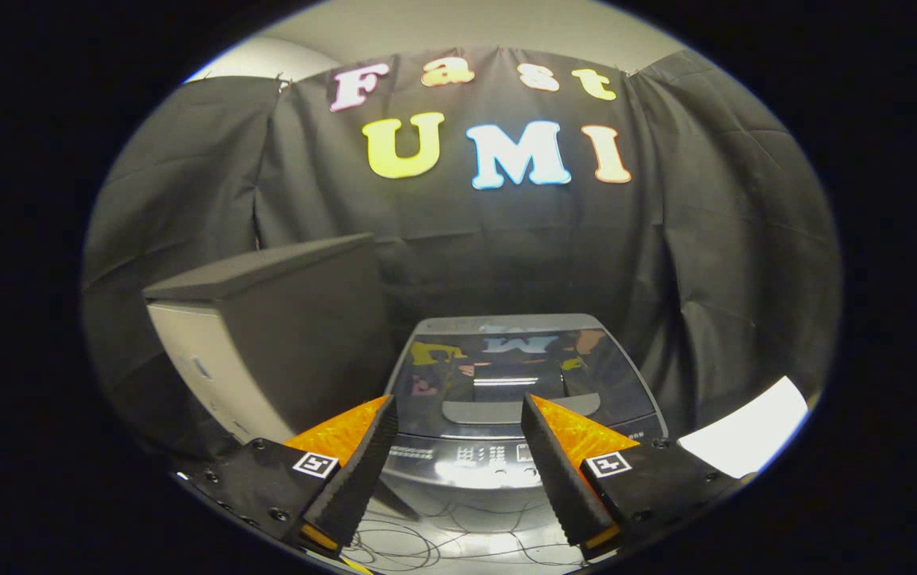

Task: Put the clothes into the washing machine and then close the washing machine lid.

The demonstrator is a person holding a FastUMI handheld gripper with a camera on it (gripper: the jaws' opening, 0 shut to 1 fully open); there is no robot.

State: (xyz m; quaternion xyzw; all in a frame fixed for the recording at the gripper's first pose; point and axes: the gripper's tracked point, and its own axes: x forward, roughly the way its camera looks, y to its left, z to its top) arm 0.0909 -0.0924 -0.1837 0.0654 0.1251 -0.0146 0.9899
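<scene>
The gripper hangs above the washer, fingers wide and empty, likely backed off for a clear look. Its glass lid lies flat, seemingly shut; no clothes are visible, likely inside

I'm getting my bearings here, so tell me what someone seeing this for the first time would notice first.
The washing machine stands just beyond the fingers, its glossy dark lid down and mirroring the booth. The gripper hangs open in front of it, holding nothing, with the machine's control strip showing in the gap. Beside the machine stands a pale cabinet with a dark top, and loose cables trail on the floor under the fingers.
</scene>
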